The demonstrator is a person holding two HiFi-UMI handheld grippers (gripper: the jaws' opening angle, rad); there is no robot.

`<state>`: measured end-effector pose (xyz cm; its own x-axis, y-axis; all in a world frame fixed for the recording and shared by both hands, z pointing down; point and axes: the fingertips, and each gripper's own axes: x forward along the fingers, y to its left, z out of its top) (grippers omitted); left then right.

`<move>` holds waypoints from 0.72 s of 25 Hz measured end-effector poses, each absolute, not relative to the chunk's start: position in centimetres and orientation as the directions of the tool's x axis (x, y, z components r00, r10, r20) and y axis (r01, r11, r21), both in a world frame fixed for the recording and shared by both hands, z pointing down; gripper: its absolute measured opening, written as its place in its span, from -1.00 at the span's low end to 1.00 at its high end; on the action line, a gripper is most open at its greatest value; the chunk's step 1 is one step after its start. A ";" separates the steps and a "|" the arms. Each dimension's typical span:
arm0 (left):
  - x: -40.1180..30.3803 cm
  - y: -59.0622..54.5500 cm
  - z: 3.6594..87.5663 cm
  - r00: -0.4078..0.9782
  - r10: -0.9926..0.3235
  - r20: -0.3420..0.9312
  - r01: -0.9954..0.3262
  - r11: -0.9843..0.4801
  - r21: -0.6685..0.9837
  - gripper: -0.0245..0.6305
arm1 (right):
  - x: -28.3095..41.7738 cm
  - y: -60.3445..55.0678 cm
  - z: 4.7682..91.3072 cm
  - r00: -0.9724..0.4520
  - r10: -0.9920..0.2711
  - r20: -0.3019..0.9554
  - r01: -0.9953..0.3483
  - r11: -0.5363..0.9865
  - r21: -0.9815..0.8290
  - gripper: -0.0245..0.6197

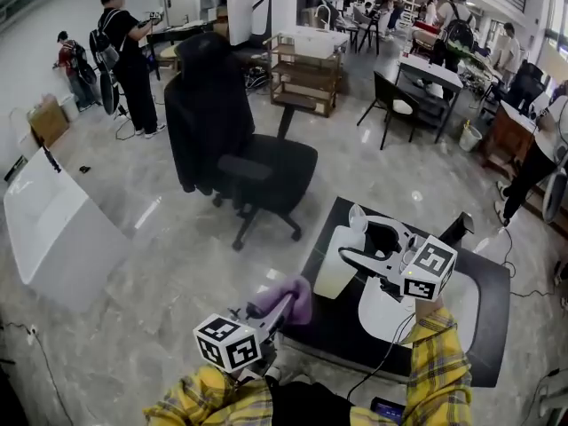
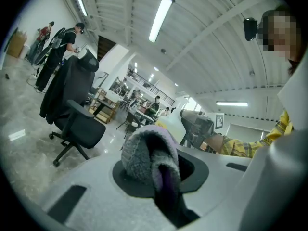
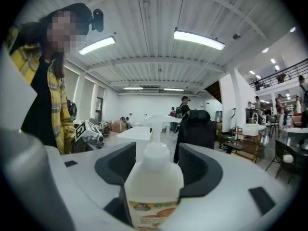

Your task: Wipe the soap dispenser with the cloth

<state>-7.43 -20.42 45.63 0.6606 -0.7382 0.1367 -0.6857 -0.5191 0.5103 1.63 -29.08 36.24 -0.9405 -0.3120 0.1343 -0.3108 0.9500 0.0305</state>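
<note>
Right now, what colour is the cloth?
The cloth is fluffy, light purple and greyish. The left gripper view shows it best.

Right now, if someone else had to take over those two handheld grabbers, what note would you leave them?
Left gripper: shut on the purple cloth, held low, apart from the soap dispenser.
Right gripper: jaws wide, one on each side of the soap dispenser; they don't seem to squeeze it.
Soap dispenser: upright near the left edge of the dark table.
Done: cloth in hand, dispenser reached.
Left: grip the dispenser, bring the cloth across, wipe it.
</note>
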 end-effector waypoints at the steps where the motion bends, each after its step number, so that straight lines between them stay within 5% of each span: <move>1: -7.7 -20.4 45.6 0.651 -0.746 0.137 -0.692 -0.511 0.510 -0.78 | 1.3 -29.2 36.1 -0.951 -0.275 0.140 -0.273 0.961 0.034 -0.16; 9: -8.2 -21.2 46.0 0.618 -0.774 0.140 -0.712 -0.475 0.517 -0.77 | 0.3 -29.7 37.3 -0.972 -0.077 0.222 -0.077 0.997 0.006 -0.16; 18: -6.5 -22.6 45.0 0.639 -0.759 0.124 -0.701 -0.509 0.499 -0.78 | 0.3 -30.0 37.4 -0.974 -0.013 0.228 -0.012 1.000 0.006 -0.16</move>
<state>-6.45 -22.65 45.04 0.6394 -0.7588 0.1243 -0.7011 -0.5089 0.4995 0.27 -29.96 37.37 -0.9735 -0.0130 0.2283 -0.0119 0.9999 0.0064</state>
